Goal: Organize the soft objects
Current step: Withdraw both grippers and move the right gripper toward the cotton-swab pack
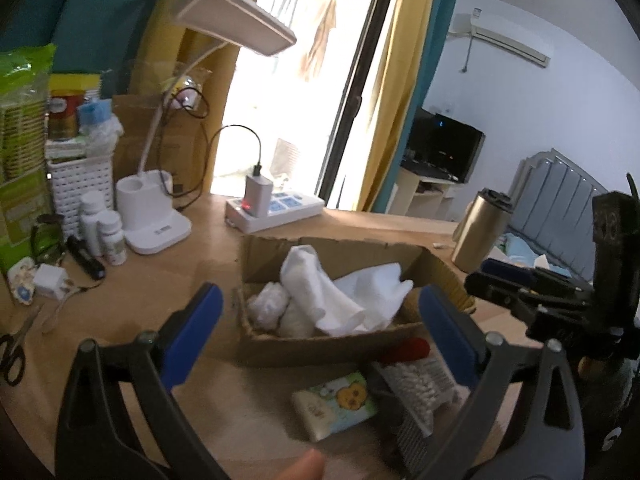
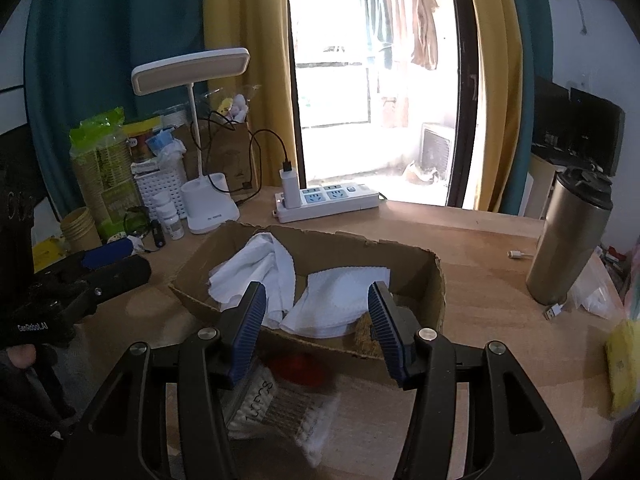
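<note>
Hovering wide and empty at 6 o'clock of the torn brown cardboard box (image 2: 400,264), both tongs, left (image 1: 320,336) and right (image 2: 316,334), flank the crumpled white cloths (image 2: 276,276) gathered inside, likely ready to fetch the bench's (image 2: 480,240) remaining soft things.

A white desk lamp (image 2: 208,196), a power strip (image 2: 328,198) and a steel tumbler (image 2: 568,236) stand on the wooden table (image 2: 480,240).

Crumpled white cloths (image 2: 280,280) heaped inside the open, torn-edged cardboard box (image 2: 400,258) on the wooden desk.
</note>
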`<action>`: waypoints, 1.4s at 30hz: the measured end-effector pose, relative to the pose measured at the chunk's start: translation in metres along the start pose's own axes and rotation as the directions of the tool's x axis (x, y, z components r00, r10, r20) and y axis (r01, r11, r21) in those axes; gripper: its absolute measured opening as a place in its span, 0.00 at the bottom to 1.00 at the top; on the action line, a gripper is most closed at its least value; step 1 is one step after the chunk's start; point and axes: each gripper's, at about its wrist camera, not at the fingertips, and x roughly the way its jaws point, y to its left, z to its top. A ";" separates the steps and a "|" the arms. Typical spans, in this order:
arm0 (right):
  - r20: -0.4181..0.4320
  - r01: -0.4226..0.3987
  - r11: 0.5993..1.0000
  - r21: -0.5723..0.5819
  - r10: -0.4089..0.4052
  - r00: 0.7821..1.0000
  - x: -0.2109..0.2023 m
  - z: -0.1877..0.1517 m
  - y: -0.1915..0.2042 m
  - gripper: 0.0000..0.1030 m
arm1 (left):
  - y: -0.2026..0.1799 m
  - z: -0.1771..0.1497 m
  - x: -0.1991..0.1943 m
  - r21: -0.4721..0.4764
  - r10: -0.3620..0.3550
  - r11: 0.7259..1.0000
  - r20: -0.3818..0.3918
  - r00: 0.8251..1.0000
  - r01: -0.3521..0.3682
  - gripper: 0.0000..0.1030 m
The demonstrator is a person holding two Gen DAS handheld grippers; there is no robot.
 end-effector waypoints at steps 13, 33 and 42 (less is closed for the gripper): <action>0.000 -0.008 1.000 0.014 0.008 1.000 -0.013 -0.020 0.010 0.55 | -0.004 -0.019 -0.025 0.020 0.011 1.000 -0.009 1.000 -0.010 0.97; -0.082 0.012 0.999 0.034 -0.009 0.997 -0.001 -0.053 0.021 0.82 | 0.009 -0.053 -0.034 0.003 0.068 0.998 -0.046 0.997 -0.068 0.97; -0.181 -0.010 0.997 0.079 0.024 0.983 0.030 -0.070 0.020 0.84 | 0.019 -0.067 -0.031 -0.006 0.107 0.994 -0.093 0.990 -0.108 0.97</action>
